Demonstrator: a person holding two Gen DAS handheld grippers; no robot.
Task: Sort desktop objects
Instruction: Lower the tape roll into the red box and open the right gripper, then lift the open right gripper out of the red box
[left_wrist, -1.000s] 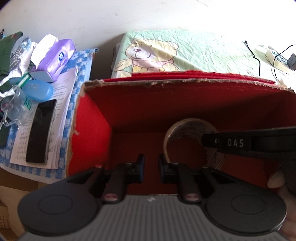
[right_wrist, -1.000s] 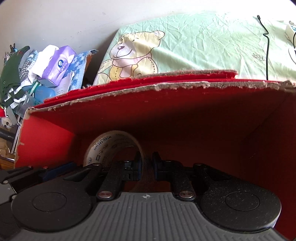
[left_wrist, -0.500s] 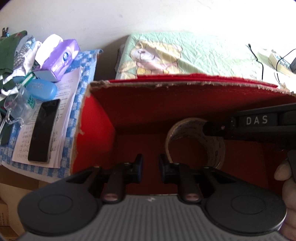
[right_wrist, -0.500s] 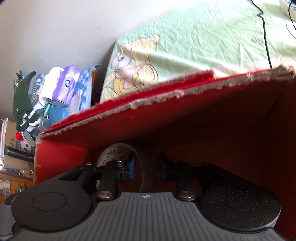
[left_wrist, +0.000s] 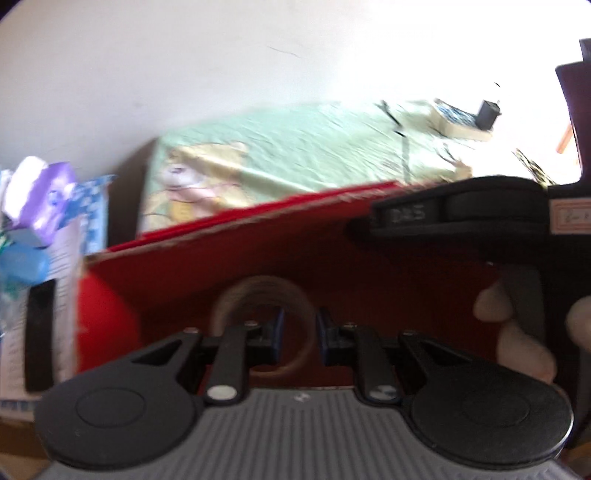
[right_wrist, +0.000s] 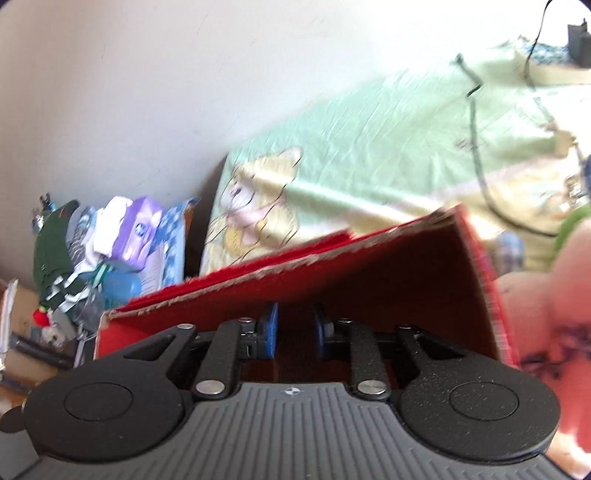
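Note:
A roll of clear tape (left_wrist: 258, 286) stands on edge inside the red cardboard box (left_wrist: 192, 266). My left gripper (left_wrist: 299, 332) hangs over the box's near side, in front of the roll, its blue pads a narrow gap apart with nothing between them. In the right wrist view my right gripper (right_wrist: 294, 332) is over the same box (right_wrist: 369, 273); its jaws are closing and hold nothing, and the roll is hidden there. The right tool's black body (left_wrist: 443, 218) and a person's fingers (left_wrist: 517, 332) cross the right of the left wrist view.
Left of the box are a purple tissue pack (left_wrist: 48, 199), a blue case (left_wrist: 22, 266) and a black phone (left_wrist: 38, 332) on papers. Behind it is a green bear-print sheet (left_wrist: 295, 158) with a cable and a power strip (left_wrist: 458, 122). A pink cloth (right_wrist: 554, 314) fills the right.
The right gripper had the tape roll's rim between its fingers; now it has let go and drawn back. Both views have risen and tilted, and the roll stays in the box.

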